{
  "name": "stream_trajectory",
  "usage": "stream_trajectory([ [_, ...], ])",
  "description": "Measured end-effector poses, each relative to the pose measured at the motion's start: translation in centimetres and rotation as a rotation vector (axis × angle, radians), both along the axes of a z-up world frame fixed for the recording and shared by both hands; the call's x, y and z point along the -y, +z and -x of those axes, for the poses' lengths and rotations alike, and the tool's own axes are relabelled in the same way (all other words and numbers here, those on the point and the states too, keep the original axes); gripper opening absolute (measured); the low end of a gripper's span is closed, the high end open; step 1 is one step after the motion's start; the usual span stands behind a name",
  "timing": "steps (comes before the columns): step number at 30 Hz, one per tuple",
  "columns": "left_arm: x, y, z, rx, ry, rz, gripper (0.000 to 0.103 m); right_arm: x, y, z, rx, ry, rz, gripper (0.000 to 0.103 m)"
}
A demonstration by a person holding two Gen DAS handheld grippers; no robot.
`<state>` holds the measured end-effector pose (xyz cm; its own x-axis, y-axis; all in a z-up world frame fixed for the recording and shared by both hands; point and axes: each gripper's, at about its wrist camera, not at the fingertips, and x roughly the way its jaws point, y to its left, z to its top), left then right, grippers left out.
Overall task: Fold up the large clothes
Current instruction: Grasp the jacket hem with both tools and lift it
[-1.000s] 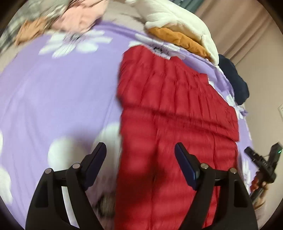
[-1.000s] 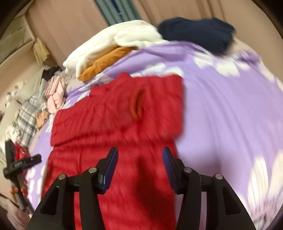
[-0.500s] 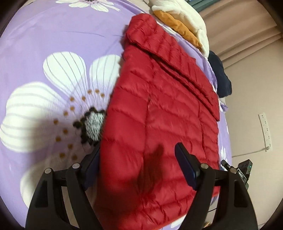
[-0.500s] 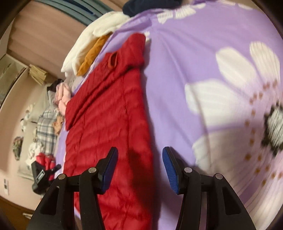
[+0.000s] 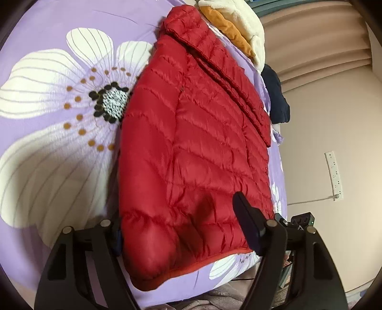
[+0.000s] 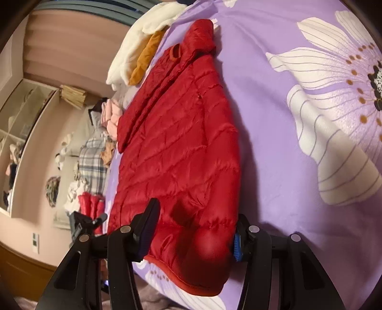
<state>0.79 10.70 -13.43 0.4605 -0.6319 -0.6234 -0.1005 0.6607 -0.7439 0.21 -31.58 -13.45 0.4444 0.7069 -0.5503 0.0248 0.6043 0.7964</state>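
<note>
A red quilted puffer jacket (image 5: 195, 147) lies flat on a purple bedsheet with big white flowers (image 5: 59, 95), hem toward me, collar far. A sleeve is folded across its upper part. My left gripper (image 5: 183, 229) is open, its jaws straddling the jacket's left hem corner. In the right wrist view the jacket (image 6: 176, 143) lies the same way, and my right gripper (image 6: 193, 229) is open, its jaws straddling the right hem corner. Neither has closed on the fabric.
A cream blanket (image 5: 241, 16) and an orange garment (image 5: 229, 33) lie beyond the collar, with a navy garment (image 5: 277, 95) at the bed's edge. More clothes (image 6: 95, 152) are piled on the left in the right wrist view. A tripod (image 6: 83, 224) stands by the bed.
Both grippers have dropped from above the jacket's middle down to its hem at the near bed edge. Each now has a hem corner between its open jaws.
</note>
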Motion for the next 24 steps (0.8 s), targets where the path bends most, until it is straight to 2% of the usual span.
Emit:
stream_trajectory([
  [2,0.5,0.1,0.0,0.003,-0.011,-0.002,0.072,-0.3,0.0,-0.2,0.004,-0.002,0.001,0.052],
  [6,1.5,0.1,0.3,0.008,-0.029,-0.014,0.059,-0.8,0.1,0.1,0.03,0.002,0.032,0.052],
  [11,1.3,-0.6,0.3,-0.022,-0.001,-0.035,0.032,-0.7,-0.2,0.5,0.041,-0.01,0.087,0.034],
  [15,0.5,-0.4,0.8,-0.024,0.032,-0.039,0.022,-0.5,-0.2,1.0,0.056,-0.041,0.098,0.024],
  [18,1.0,1.2,1.0,0.02,0.029,-0.097,0.019,-0.7,0.7,1.5,0.104,-0.05,0.125,0.02],
  [24,2.1,5.5,1.6,0.169,0.006,-0.171,0.017,-1.3,4.0,2.4,0.238,-0.065,0.153,0.018],
])
